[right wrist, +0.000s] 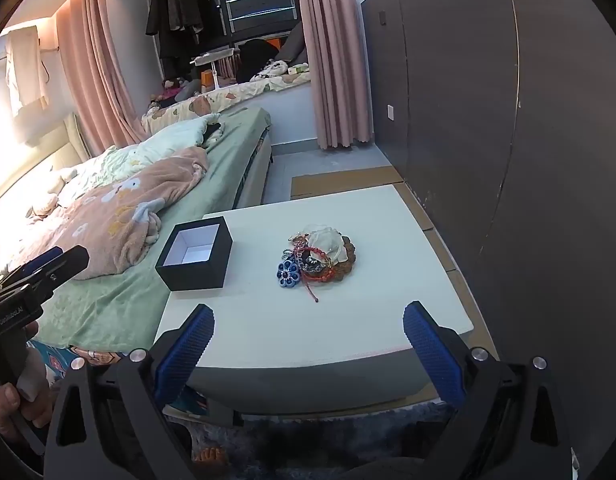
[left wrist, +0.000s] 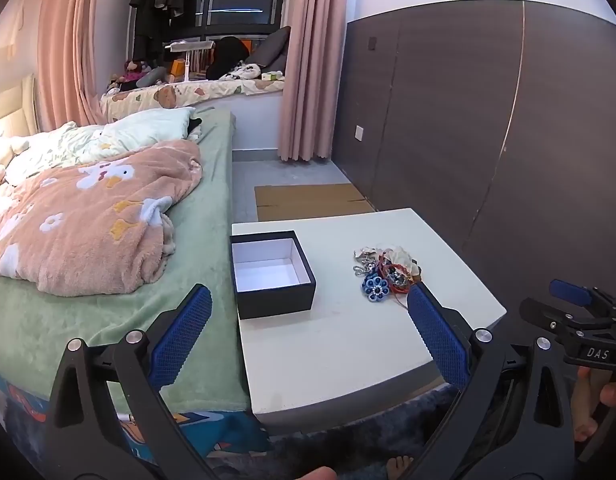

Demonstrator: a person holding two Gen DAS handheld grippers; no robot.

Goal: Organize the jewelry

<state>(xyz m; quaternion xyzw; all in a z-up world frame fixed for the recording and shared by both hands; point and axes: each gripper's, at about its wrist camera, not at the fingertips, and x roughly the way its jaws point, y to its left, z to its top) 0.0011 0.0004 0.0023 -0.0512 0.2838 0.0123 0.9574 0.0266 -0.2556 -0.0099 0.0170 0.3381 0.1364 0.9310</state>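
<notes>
A pile of jewelry point(left wrist: 388, 270) lies on the white table point(left wrist: 348, 340), with a blue flower piece point(left wrist: 375, 288), red cords and a white pouch. It also shows in the right wrist view point(right wrist: 320, 260). An open black box point(left wrist: 272, 274) with a white, empty inside stands to its left, also in the right wrist view point(right wrist: 196, 258). My left gripper point(left wrist: 308, 300) is open and empty, held before the table's near edge. My right gripper point(right wrist: 308, 316) is open and empty, near the table's front edge. Each gripper shows at the edge of the other's view.
A bed point(left wrist: 108, 240) with a green sheet and a pink blanket point(left wrist: 88, 220) adjoins the table's left side. A dark wardrobe wall point(left wrist: 508, 140) stands to the right. Flat cardboard point(left wrist: 308, 200) lies on the floor behind the table. A dark rug point(right wrist: 328, 440) lies below.
</notes>
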